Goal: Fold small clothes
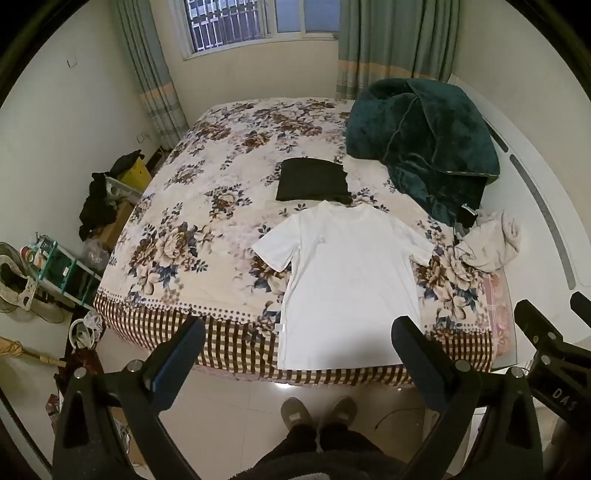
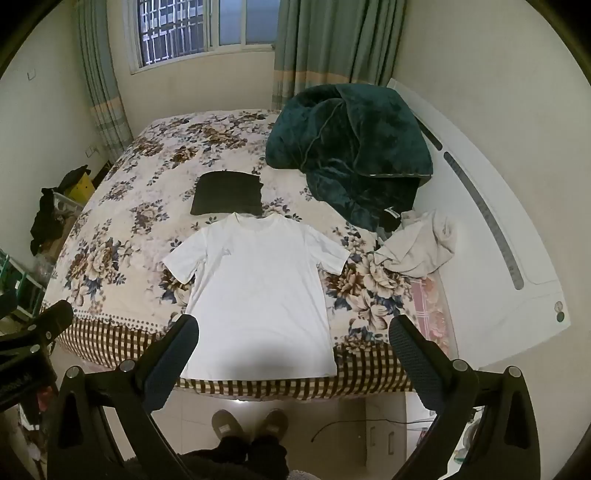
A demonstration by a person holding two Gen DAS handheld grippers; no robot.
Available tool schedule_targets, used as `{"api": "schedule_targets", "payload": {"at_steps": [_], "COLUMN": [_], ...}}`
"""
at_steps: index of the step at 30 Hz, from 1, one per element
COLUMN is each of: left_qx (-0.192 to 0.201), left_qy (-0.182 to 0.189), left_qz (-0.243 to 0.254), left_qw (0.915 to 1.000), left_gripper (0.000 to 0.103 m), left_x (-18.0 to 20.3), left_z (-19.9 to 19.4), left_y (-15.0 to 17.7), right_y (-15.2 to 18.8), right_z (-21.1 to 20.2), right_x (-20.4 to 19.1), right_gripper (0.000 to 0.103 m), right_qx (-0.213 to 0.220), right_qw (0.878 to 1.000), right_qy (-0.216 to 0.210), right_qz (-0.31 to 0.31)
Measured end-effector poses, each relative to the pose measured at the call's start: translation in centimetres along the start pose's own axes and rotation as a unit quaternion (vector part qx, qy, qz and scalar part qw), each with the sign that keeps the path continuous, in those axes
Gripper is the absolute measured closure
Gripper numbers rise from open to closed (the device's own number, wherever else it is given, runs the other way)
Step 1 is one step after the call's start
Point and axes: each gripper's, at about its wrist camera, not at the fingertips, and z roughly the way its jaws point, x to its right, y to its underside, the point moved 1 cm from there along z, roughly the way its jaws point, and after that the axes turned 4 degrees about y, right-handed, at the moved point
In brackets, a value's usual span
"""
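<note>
Partly shadowed at its hem, the white T-shirt [image 1: 351, 280] lies flat; both hand-held grippers [image 1: 299, 354] [image 2: 293, 350] hover spread, empty.

One white T-shirt [image 1: 351, 280] – one black folded garment [image 1: 314, 180] – one crumpled beige garment [image 1: 489, 245] – one green blanket [image 1: 424, 144].

Your bed [image 1: 207, 236] had a floral cover with a checked border — a green plush blanket [image 1: 424, 147] was heaped at its far right corner. Barred window [image 1: 225, 26] and green curtains [image 1: 391, 48] behind; a clutter shelf [image 1: 62, 269] stood at left.
</note>
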Motion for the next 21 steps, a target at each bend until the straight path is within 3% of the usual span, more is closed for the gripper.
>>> {"api": "schedule_targets", "payload": {"at_steps": [21], "left_qx": [0.006], "left_qy": [0.003], "left_qz": [-0.001], "left_qw": [1.0000], "left_gripper": [0.000], "left_x": [0.3], "left_z": [0.1], "left_y": [-0.6], "right_y": [-0.4], "right_z": [-1.6], "right_x": [-1.1], "right_gripper": [0.000], "right_qx": [0.005], "right_qw": [1.000], "right_qy": [-0.005], "right_qz": [-0.009]}}
